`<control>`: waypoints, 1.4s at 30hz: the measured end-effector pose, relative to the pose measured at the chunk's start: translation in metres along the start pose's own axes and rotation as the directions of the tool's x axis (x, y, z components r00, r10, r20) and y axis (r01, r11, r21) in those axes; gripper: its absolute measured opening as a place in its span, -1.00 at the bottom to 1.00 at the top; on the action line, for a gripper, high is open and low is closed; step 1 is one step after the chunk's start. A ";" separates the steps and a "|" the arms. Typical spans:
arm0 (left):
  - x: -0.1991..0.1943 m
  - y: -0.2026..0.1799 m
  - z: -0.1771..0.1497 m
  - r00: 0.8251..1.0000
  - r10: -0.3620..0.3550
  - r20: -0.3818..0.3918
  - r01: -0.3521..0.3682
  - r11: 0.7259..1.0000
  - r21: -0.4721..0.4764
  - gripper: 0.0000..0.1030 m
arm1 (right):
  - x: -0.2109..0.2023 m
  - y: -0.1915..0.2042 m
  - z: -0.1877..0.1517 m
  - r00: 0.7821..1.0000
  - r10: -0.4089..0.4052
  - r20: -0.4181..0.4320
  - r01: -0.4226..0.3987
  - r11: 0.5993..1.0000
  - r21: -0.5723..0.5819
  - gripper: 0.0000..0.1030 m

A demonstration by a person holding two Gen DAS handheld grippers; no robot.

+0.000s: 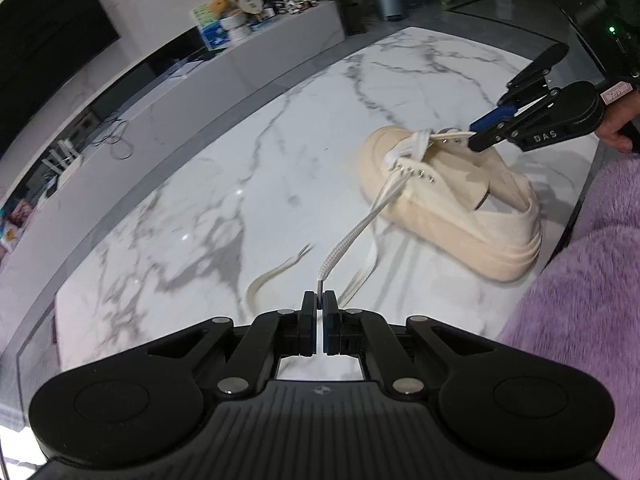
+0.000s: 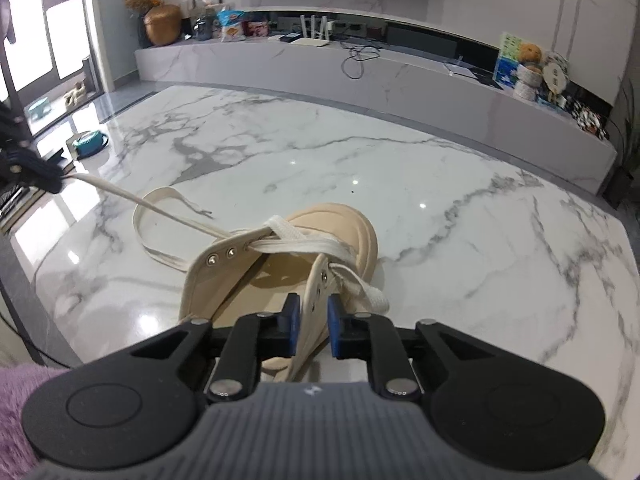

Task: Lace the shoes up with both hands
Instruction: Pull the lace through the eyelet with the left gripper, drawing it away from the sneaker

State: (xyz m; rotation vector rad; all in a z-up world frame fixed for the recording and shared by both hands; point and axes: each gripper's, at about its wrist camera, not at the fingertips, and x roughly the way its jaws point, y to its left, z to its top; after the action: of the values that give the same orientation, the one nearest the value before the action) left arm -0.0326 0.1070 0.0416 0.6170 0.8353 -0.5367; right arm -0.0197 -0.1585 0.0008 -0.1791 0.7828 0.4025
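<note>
On the white marble tabletop (image 1: 200,200), from the left: left gripper (image 1: 319,300), low in its own view. Clamps its fingers together on the flat end of the cream shoelace (image 1: 348,236). Runs taut from there, up and rightward, to the eyelets on the near side of the shoe. Beside that taut stretch, the other lace end (image 1: 276,272): lies slack in a loop on the marble, frayed tip free.

Further right, the cream platform sneaker (image 1: 460,216). Sits on the table, toe pointing away from the person, leaning a little to one side. Shows lace crossed only through the front eyelets; rear metal eyelets bare.

Right of that, the right gripper (image 1: 478,138), angled down at the shoe's opening. Straddles the far-side eyelet flap (image 2: 316,300) with blue-padded fingers slightly apart; leaves a sliver of gap at one pad.

At the far right, a hand (image 1: 612,136) on that gripper's handle and a fluffy purple sleeve (image 1: 580,300).
</note>
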 end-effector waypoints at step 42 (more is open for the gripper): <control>-0.003 0.060 -0.082 0.980 0.111 -0.163 -0.136 0.979 -0.154 -0.99 | -0.002 -0.004 -0.007 1.000 -0.010 0.025 0.009 0.998 0.056 -0.66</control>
State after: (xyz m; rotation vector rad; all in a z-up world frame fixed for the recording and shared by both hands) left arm -0.0370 0.2061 0.0190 0.5594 0.9696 -0.3057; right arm -0.0244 -0.1651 -0.0026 -0.1250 0.7670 0.3729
